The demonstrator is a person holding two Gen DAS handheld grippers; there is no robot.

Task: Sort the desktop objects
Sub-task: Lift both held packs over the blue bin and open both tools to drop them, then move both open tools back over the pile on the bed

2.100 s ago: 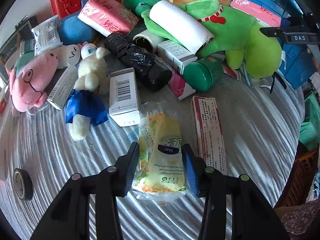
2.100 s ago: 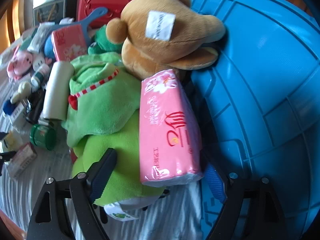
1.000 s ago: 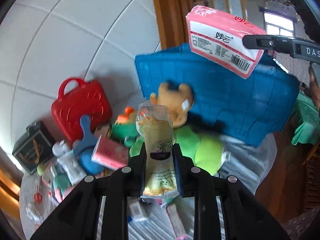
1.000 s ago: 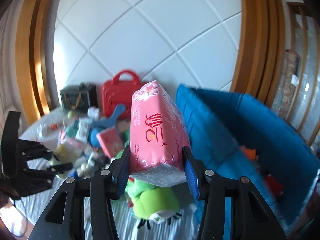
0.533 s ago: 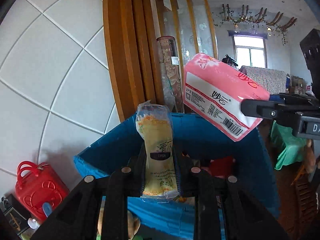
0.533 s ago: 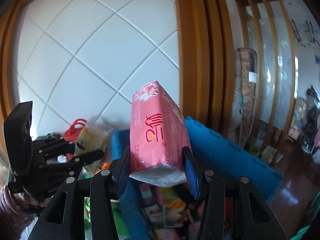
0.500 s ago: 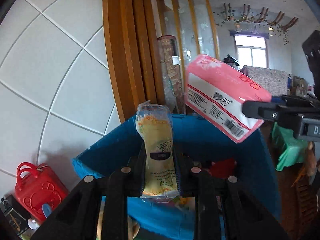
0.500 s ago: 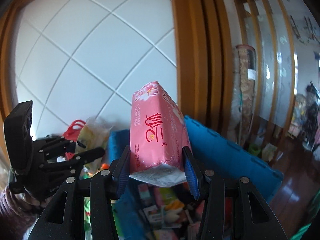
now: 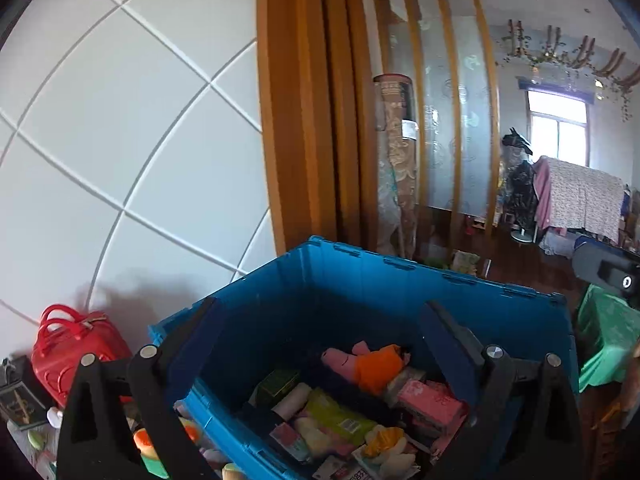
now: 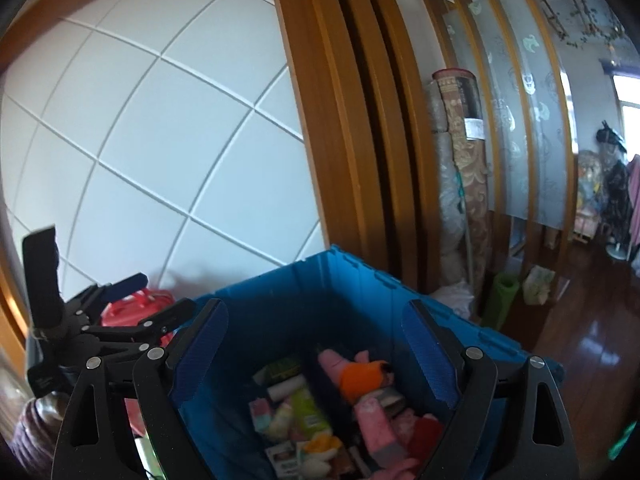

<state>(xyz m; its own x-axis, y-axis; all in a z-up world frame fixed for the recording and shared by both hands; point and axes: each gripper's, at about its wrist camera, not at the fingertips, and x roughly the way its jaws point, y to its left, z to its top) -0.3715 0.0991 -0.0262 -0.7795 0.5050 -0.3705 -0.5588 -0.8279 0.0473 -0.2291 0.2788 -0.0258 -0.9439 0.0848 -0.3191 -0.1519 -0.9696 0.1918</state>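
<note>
A blue plastic crate (image 9: 360, 280) holds several sorted items: a pink tissue pack (image 9: 430, 400), a yellow-green wipes pack (image 9: 340, 414), a pink and orange plush (image 9: 368, 362) and small boxes. My left gripper (image 9: 320, 344) is open and empty above the crate. My right gripper (image 10: 316, 344) is open and empty over the same crate (image 10: 344, 280), where the pink tissue pack (image 10: 376, 424) and the wipes pack (image 10: 310, 410) lie. The left gripper (image 10: 120, 312) also shows at the left of the right wrist view.
A red toy case (image 9: 68, 352) stands left of the crate against the white tiled wall (image 9: 120, 140). A wooden partition (image 9: 312, 100) rises behind the crate. A green cloth (image 9: 604, 340) lies to the right. Table clutter shows at the lower left (image 9: 152, 448).
Both grippers have opened. The wipes pack has left my left gripper and the pink tissue pack has left my right gripper; both now lie in the crate.
</note>
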